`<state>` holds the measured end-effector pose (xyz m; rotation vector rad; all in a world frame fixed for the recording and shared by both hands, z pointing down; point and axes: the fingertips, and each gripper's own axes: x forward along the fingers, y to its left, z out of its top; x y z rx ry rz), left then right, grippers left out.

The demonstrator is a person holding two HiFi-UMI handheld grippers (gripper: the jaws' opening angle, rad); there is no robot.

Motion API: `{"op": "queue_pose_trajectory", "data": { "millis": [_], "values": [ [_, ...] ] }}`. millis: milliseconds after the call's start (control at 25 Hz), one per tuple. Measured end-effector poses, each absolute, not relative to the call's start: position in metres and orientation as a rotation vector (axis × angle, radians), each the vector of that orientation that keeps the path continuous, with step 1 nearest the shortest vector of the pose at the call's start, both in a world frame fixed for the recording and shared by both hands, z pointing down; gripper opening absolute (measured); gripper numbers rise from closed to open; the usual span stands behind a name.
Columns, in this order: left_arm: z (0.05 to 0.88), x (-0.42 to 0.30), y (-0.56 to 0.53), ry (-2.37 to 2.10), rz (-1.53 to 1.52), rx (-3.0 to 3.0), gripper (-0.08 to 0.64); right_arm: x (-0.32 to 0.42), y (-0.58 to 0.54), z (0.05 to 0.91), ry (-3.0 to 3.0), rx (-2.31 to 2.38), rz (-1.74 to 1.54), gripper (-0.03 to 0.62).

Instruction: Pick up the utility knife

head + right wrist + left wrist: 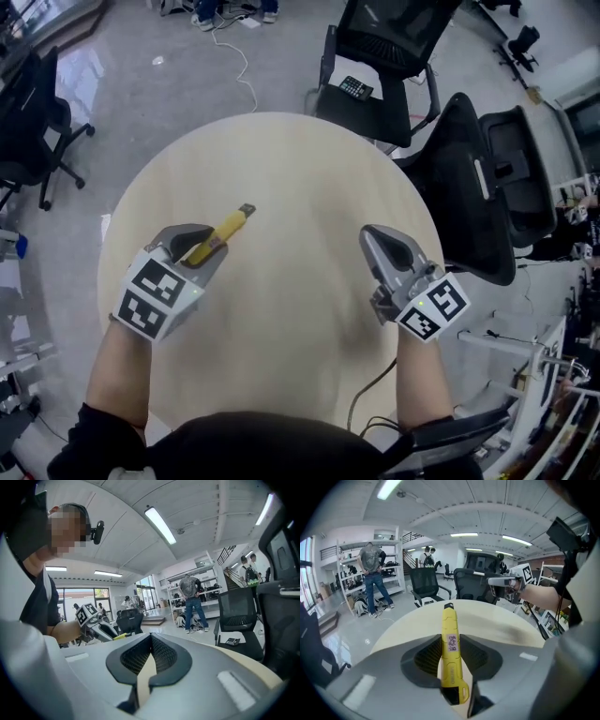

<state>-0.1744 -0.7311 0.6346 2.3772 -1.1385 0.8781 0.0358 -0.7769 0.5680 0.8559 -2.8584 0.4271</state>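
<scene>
Step in hand: the pick itself, grasp made. Left gripper point(202, 246) has its jaws closed narrow on the utility knife point(228, 228), pads pressing both sides of the yellow body about mid-length. The butt end sits back in the throat and the dark tip pokes out ahead.

Knife position: over the left part of the round counter point(300, 178), well in from the left edge, tip aimed toward the far edge and slightly right. Judged to be carried clear of the surface, though the head view alone does not settle the gap under it.

Next move, as a judgement: keep the pinch firm and the knife steady. The body is smooth and slim, so a slack grip could let it pivot or slide forward out of the pads.

Pose, left side: left forearm point(122, 361) comes in from the near edge, gripper angled forward and down, marker cube facing up.

Pose, right side: right gripper point(372, 236) hangs over the right part of the counter near the right edge. Its jaws are brought together with nothing between them, pointing toward the far edge and close to level; it plays no part in the grasp
</scene>
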Motion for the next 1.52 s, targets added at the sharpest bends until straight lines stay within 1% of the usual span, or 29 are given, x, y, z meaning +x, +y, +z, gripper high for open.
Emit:
{"op": "queue_pose_trajectory", "data": {
  "millis": [360,600,880,1120,1360,1520],
  "values": [
    [0.535,-0.193,-0.686,-1.182,0.625,2.462,0.12,0.042,-0.713,0.494,-2.842,0.942,0.387,0.015],
    [0.499,-0.218,-0.64,-1.172,0.503,2.471,0.12,0.033,-0.665,0.458,-2.819,1.003,0.372,0.015],
    [0.462,-0.253,-0.591,-1.192,0.433,2.494,0.12,0.02,-0.621,0.427,-2.805,1.064,0.351,0.014],
    [0.445,-0.275,-0.545,-1.14,0.437,2.514,0.12,0.005,-0.573,0.409,-2.794,1.148,0.36,0.015],
    [0.429,-0.282,-0.501,-1.093,0.447,2.556,0.12,0.004,-0.52,0.394,-2.791,1.227,0.372,0.015],
    [0.415,-0.275,-0.466,-1.104,0.428,2.551,0.12,0.014,-0.489,0.383,-2.797,1.209,0.375,0.015]
  ]
}}
